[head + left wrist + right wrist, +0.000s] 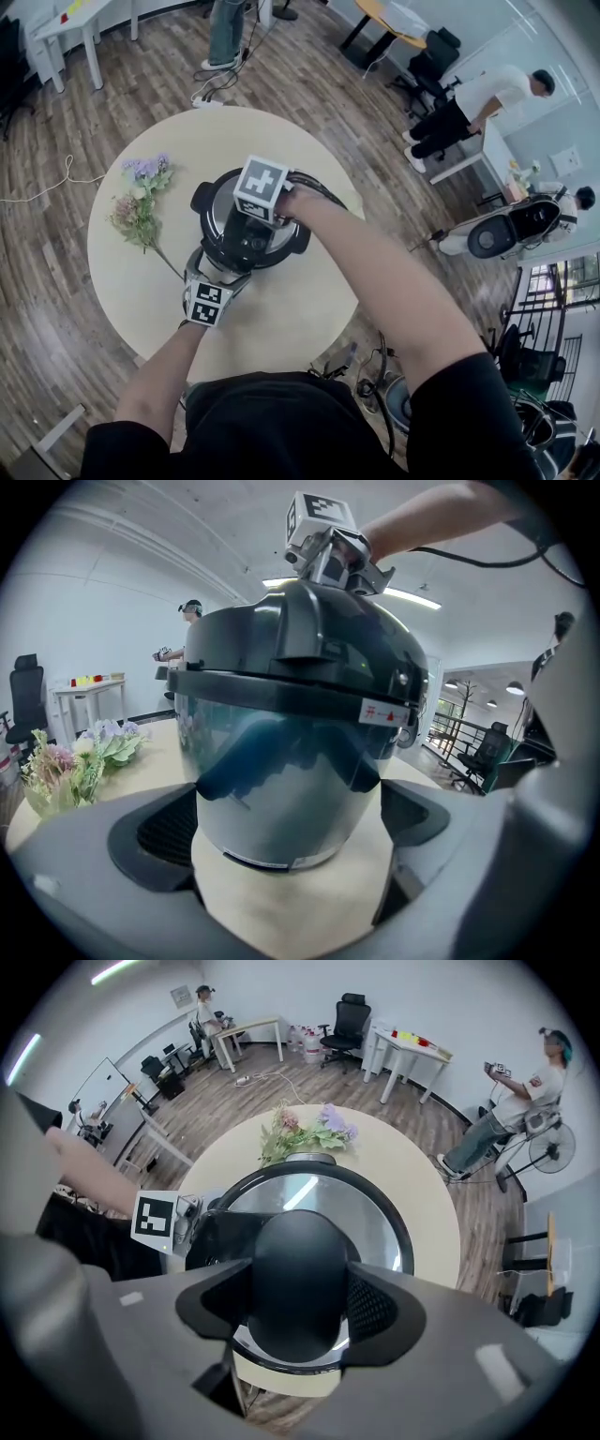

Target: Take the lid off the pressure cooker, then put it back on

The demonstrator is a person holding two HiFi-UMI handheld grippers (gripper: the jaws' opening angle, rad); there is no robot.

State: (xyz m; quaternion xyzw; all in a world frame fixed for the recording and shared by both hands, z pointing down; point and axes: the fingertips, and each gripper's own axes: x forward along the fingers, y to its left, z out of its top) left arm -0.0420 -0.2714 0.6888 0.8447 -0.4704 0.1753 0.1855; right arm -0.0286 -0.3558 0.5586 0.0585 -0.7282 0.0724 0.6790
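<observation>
A black and steel pressure cooker stands in the middle of a round pale table. Its lid sits on the pot. My right gripper points straight down from above, and its jaws are shut on the lid's black handle, with a pad pressed on each side. My left gripper reaches in from the near side. In the left gripper view the cooker's shiny lower body fills the space between the jaws, and both pads lie against it. That view also has the right gripper on top of the lid.
A bunch of artificial flowers lies on the table left of the cooker. A black cable runs off the cooker's far right side. On the wooden floor around stand white desks and office chairs, with people among them.
</observation>
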